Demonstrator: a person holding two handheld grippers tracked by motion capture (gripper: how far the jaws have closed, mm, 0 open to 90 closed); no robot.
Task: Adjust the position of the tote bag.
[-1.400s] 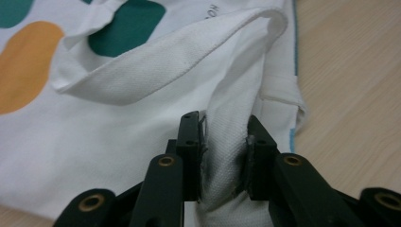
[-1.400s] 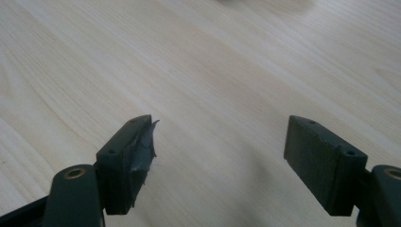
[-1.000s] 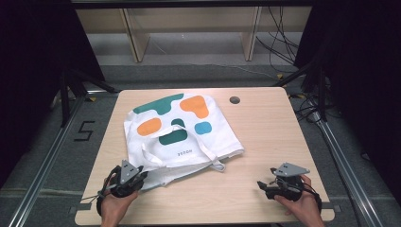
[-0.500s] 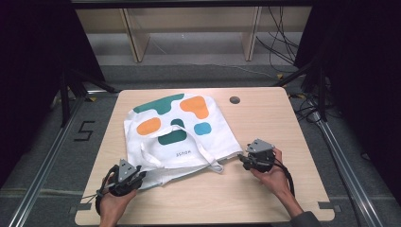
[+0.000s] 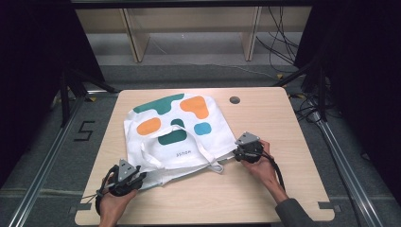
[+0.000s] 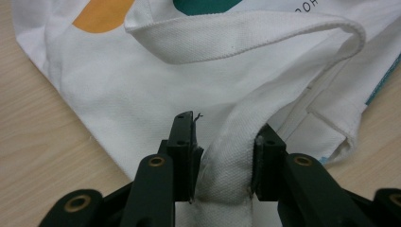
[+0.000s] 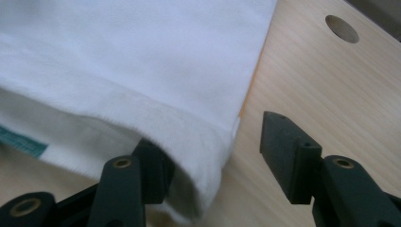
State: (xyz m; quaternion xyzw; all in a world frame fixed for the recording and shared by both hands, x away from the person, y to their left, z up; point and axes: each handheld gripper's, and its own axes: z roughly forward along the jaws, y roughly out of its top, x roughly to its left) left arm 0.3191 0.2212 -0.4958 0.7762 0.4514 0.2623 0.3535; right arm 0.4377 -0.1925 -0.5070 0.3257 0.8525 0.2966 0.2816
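A white tote bag (image 5: 175, 127) printed with teal, orange and blue shapes lies flat on the wooden table (image 5: 265, 194). My left gripper (image 5: 136, 178) sits at the bag's near left corner. In the left gripper view the bag's handle strap (image 6: 227, 165) fills the gap of that gripper (image 6: 226, 142) and touches both pads; these jaws have just been opening. My right gripper (image 5: 237, 153) is at the bag's near right corner. Its jaws (image 7: 213, 137) have just been closing: the corner hem (image 7: 189, 142) drapes over one jaw, and the other stands apart over bare wood.
A round hole (image 5: 234, 100) is in the table's far right part, also seen as a hole (image 7: 342, 28) in the right gripper view. Bare wood runs along the near and right edges. A wooden shelf (image 5: 189, 28) and cables stand beyond the table.
My right gripper has slid left across the table, from the near right edge to the bag's right corner. The left hand has stayed put.
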